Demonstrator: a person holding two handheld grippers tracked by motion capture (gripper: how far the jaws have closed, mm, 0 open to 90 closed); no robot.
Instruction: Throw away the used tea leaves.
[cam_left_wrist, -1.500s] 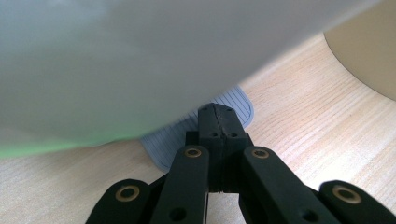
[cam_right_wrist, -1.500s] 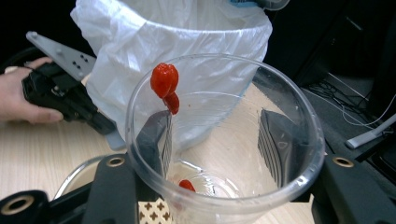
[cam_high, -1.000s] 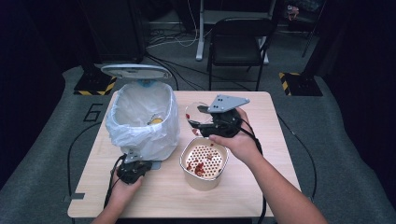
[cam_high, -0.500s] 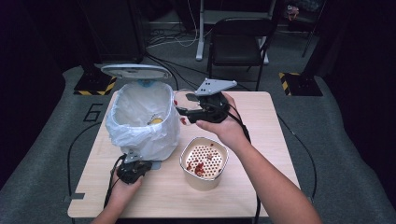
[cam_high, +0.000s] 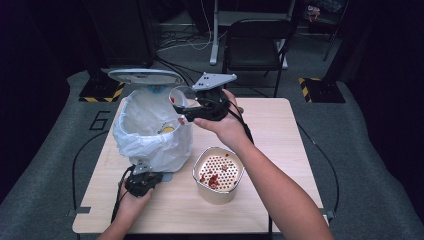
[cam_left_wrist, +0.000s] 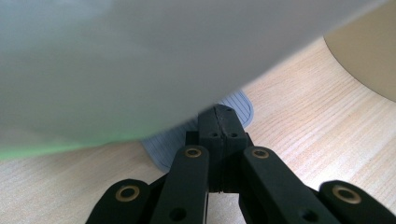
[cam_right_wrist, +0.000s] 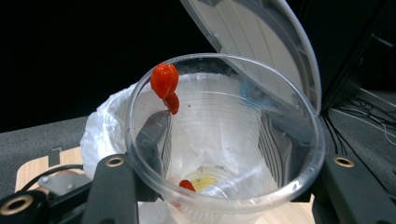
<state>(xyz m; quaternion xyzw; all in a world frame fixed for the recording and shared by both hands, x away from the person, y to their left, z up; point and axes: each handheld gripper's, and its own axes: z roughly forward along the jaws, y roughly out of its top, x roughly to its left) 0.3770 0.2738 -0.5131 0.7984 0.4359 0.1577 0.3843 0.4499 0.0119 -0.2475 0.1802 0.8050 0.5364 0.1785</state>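
Bin bag (cam_left_wrist: 140, 60) blurred, close to lens; pedal (cam_left_wrist: 233, 105) mostly hidden behind left tool (cam_left_wrist: 219, 122).

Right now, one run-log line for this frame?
right gripper: shut on clear cup, tipped at bin | red bits on cup rim | left gripper: shut on bin pedal | lid: up

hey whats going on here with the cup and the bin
A person's right gripper holds a clear plastic cup over the bag-lined pedal bin, whose lid stands open. Red bits cling to the cup's rim and inside wall. The left gripper, jaws shut, presses down on the bin's grey pedal. A beige container with a perforated insert, also smeared red, stands on the table beside the bin.
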